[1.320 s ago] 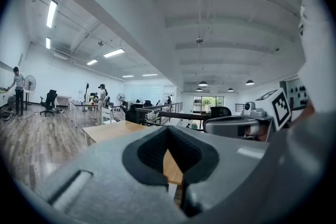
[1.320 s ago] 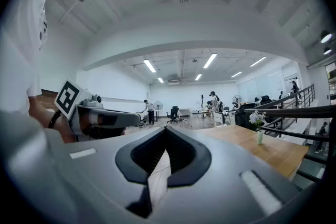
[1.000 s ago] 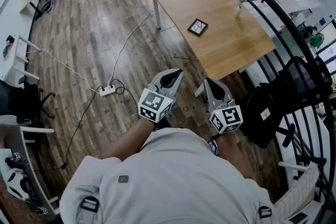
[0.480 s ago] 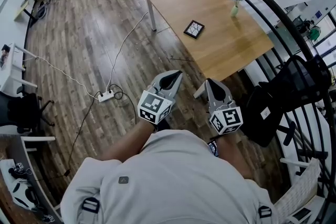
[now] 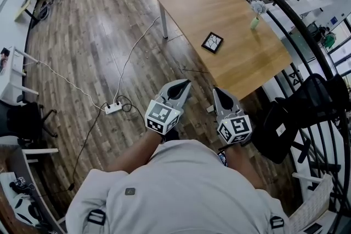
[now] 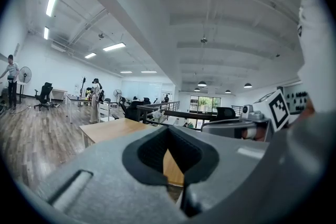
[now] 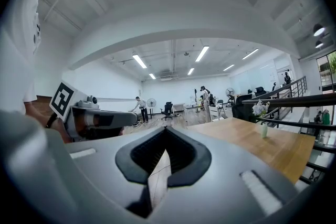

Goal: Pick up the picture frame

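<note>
The picture frame (image 5: 212,41), small, dark and square, lies flat on the light wooden table (image 5: 219,5), near its middle. My left gripper (image 5: 184,84) and right gripper (image 5: 217,90) are held side by side over the floor, short of the table's near corner and pointing toward it. Both are shut with nothing between the jaws. In the left gripper view the shut left gripper (image 6: 168,129) faces the table (image 6: 107,131). In the right gripper view the shut right gripper (image 7: 166,130) has the table (image 7: 252,139) to its right. The frame does not show in either gripper view.
A small vase of flowers (image 5: 255,12) stands on the table's far right side. A black railing (image 5: 307,30) curves along the right, with a black chair (image 5: 282,126) below it. A white power strip (image 5: 113,108) with cables lies on the wooden floor to the left.
The table and frame have come nearer to the grippers in the head view. Both grippers stay shut and side by side.
</note>
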Demonstrator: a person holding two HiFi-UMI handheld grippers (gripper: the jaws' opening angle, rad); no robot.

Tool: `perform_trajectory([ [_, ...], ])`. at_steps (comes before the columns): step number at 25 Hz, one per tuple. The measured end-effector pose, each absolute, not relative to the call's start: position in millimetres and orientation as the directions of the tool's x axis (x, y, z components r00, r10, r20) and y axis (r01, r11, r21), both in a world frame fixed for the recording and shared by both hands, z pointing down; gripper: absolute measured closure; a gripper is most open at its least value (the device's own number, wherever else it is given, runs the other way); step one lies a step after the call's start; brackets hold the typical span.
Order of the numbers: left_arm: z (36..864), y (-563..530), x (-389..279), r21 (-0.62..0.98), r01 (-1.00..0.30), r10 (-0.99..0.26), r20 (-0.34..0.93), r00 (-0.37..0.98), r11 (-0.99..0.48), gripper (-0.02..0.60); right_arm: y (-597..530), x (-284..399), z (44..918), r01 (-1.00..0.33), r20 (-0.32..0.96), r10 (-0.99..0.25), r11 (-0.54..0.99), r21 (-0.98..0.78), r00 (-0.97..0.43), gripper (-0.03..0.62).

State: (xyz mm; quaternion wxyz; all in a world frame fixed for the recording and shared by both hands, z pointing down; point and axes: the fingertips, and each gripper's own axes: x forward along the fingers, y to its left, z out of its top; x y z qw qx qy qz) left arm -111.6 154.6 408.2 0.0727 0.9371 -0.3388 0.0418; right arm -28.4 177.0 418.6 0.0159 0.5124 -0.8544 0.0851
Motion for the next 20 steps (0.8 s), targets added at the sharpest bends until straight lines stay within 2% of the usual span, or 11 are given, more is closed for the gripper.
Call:
perform_trajectory([
  [14,408.1,44.2,-201.5,0.123,-0.593,-0.575,0.153,0.804,-0.796,0.580,60.3,-137.6,415.4,-0.869,0.135,-0.860,0.475,-0.140,-0.492,0.585],
  [20,426.3,22.0,-216.3,0.150,-0.600,-0.576,0.174,0.798,-0.786,0.580,34.2,-155.2,430.0,-0.859,0.161,-0.846,0.487,-0.157,-0.509,0.585],
])
